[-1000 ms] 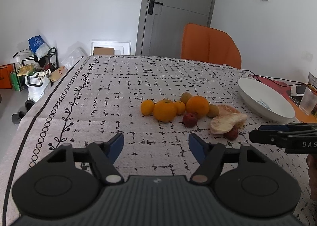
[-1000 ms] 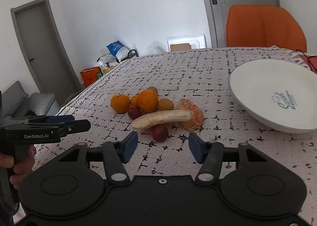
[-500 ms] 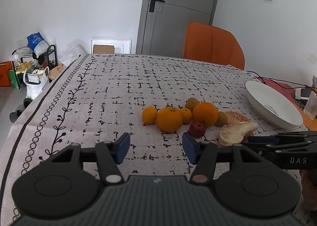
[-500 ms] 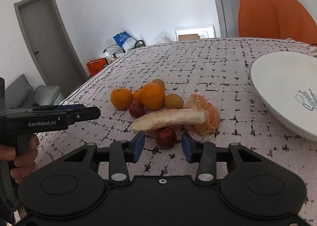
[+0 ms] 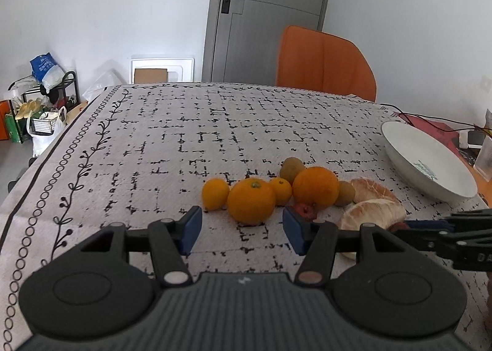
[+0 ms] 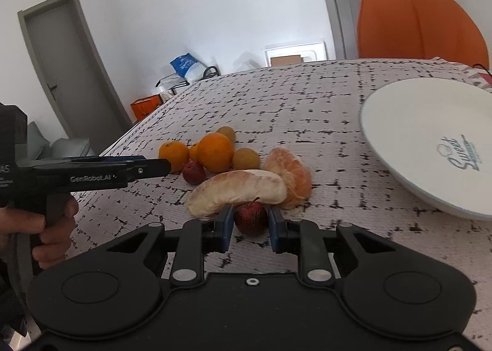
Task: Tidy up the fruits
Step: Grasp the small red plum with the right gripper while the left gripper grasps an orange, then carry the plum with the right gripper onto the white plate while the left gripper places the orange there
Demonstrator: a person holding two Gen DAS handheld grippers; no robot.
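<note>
The right claw had closed since the earlier frame, its blue pads now gripping the small dark-red apple on the patterned table, just near of the pale peeled pomelo wedge. The left claw stood half open, empty, near the round orange.

walls: white
door: grey, shut
chair: orange, at the table's far edge
light: bright day

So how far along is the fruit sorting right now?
Nothing is sorted yet: the white plate holds no fruit. In hand: the right gripper has shut on the small red apple. Left: the oranges, kiwis and peeled pieces lie on the tablecloth; the left gripper is open.
</note>
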